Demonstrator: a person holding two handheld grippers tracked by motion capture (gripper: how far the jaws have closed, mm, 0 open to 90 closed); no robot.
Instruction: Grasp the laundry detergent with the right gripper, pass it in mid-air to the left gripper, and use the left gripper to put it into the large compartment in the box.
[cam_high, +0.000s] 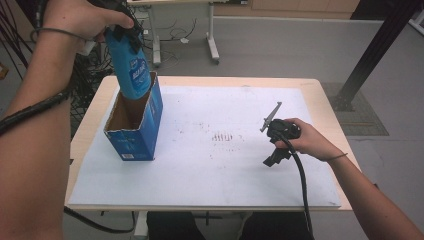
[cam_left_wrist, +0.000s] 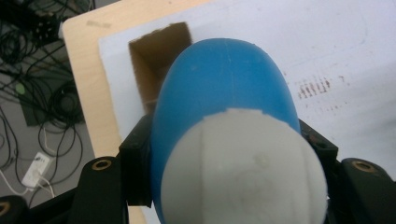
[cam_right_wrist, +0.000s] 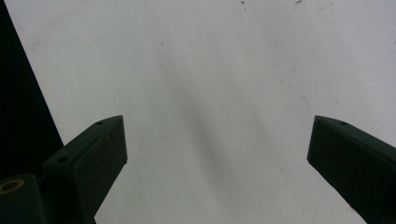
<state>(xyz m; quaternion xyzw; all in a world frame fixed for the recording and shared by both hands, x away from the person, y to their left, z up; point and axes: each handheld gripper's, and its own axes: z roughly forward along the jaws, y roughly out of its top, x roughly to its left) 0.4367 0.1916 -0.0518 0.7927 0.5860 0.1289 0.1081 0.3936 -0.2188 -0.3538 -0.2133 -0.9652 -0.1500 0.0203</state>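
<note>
We see the blue bottle (cam_high: 131, 67) upright, with its lower end already inside the open top of the blue carton box (cam_high: 137, 131). The box stands on the white sheet (cam_high: 210, 165) near the left edge of the table (cam_high: 327, 102), and its brown inside is visible below the bottle.

The left gripper (cam_high: 122, 31) clenches the bottle at its upper end, so the bottle hangs below the tool and points down into the box. In the left gripper view the two black jaws press on both sides of the blue bottle (cam_left_wrist: 219, 98), just beside its white cap (cam_left_wrist: 243, 170), and the opening of the box (cam_left_wrist: 159, 56) lies behind it.

The right gripper (cam_high: 271, 159) rests on the white sheet at the right side of the table, well apart from the bottle and the box, in the person's right hand (cam_high: 307, 140). In the right gripper view its jaws stand wide apart over the white sheet (cam_right_wrist: 210, 70), with nothing between them.
</note>
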